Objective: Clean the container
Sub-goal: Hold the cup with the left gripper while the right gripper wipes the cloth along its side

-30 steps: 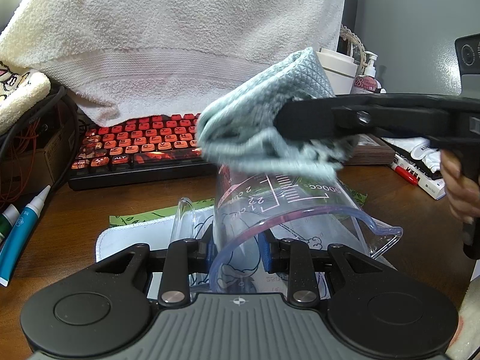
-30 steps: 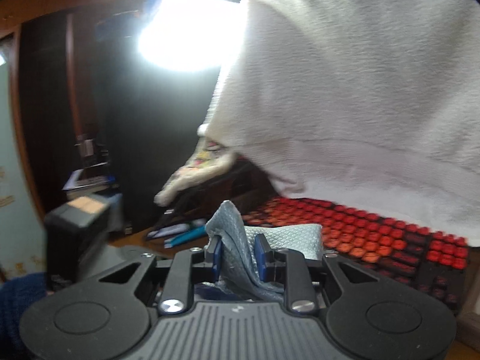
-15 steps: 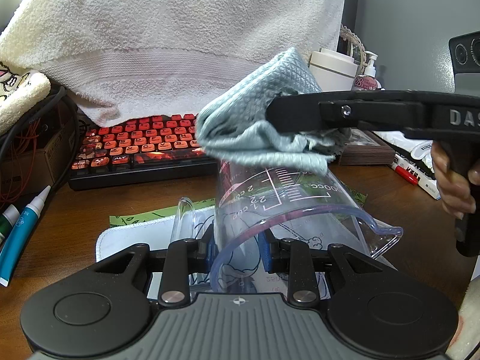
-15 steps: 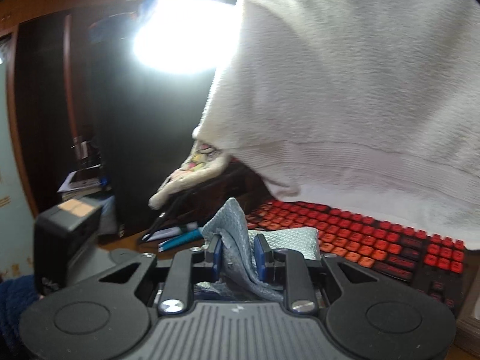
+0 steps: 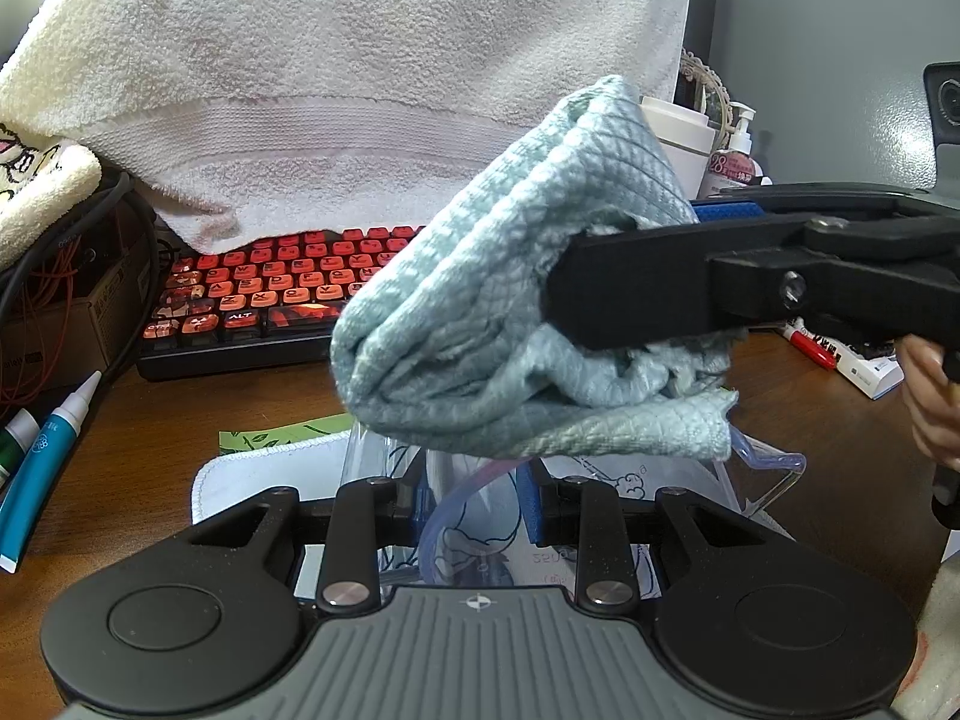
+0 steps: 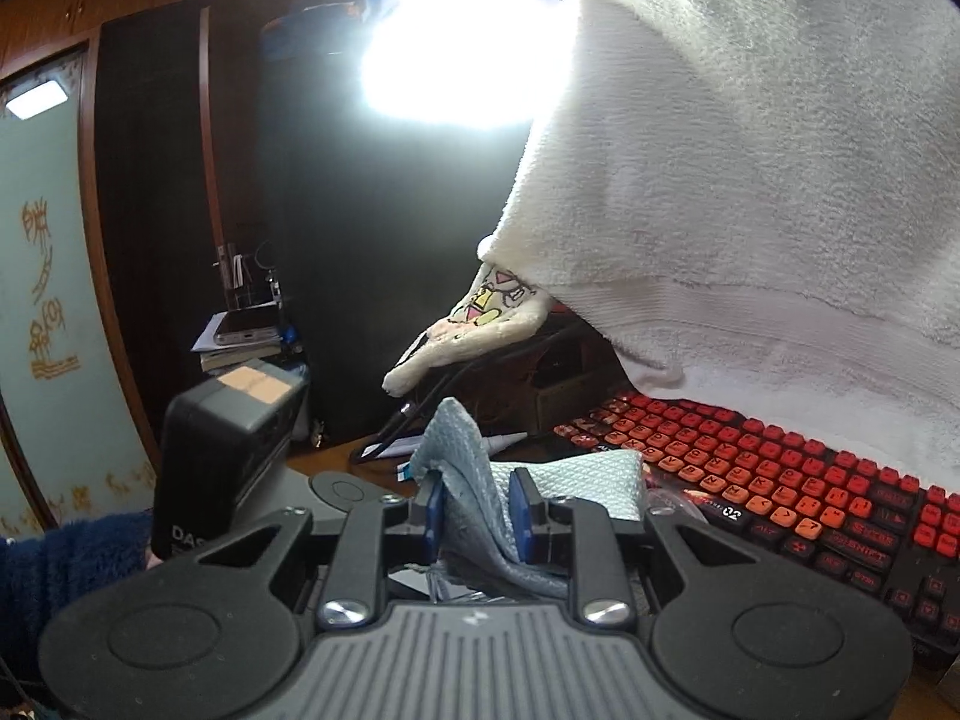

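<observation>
While the big white towel (image 5: pixel 372 60) fills the back of both views above the red keyboard (image 5: pixel 270 300), I can only place the wiping loosely. My right gripper (image 6: pixel 477 510) is clenched on the blue-grey cloth (image 5: pixel 510 324), which hangs bunched right over the mouth of the clear measuring container (image 5: pixel 756 474). My left gripper (image 5: pixel 474 504) is clamped on that container's wall, holding it over the white mat (image 5: pixel 264 480) near the front edge of the desk (image 5: pixel 150 420). I judge I am mid-wipe, but whether the cloth is going in or coming out I cannot tell, nor how much is left. The cloth hides most of the container, so any dirt or smears inside cannot be seen, and whether cloth and rim touch is unclear. Only the spout and a bit of lower wall show.
</observation>
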`<state>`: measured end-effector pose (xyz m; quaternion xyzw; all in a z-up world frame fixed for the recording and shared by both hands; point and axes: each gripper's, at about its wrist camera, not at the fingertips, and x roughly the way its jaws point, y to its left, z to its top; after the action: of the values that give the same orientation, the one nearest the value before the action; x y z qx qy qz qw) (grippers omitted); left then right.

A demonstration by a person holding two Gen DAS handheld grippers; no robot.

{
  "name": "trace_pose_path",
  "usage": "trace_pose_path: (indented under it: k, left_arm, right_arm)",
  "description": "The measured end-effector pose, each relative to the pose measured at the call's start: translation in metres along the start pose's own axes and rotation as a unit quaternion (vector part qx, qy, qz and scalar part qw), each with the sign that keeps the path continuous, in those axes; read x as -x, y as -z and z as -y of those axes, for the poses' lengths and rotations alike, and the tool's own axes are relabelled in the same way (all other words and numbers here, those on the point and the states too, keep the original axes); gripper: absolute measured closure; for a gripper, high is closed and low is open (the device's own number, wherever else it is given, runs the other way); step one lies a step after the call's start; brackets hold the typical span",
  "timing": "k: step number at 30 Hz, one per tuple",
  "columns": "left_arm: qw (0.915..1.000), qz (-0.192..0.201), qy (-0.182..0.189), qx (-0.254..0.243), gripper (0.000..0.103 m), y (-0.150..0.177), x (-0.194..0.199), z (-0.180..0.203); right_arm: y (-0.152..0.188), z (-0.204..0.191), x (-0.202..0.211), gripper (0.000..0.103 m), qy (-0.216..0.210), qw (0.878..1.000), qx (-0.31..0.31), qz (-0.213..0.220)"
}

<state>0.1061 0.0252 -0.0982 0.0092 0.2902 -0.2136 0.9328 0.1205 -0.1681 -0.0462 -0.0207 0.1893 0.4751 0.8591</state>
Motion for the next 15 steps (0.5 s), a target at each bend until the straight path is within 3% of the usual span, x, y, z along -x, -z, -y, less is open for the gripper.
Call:
trace_pose_path:
  k: [7,15]
  left_arm:
    - [1.0000,0.000,0.000,0.000,0.074,0.000,0.000,0.000]
    - [1.0000,0.000,0.000,-0.001,0.074,0.000,0.000,0.001]
  right_arm:
    - [0.001,0.021,0.003,0.083,0.065,0.997,-0.027,0.015]
    - [0.001,0.012,0.002,0.078,0.040,0.999,-0.018,0.008]
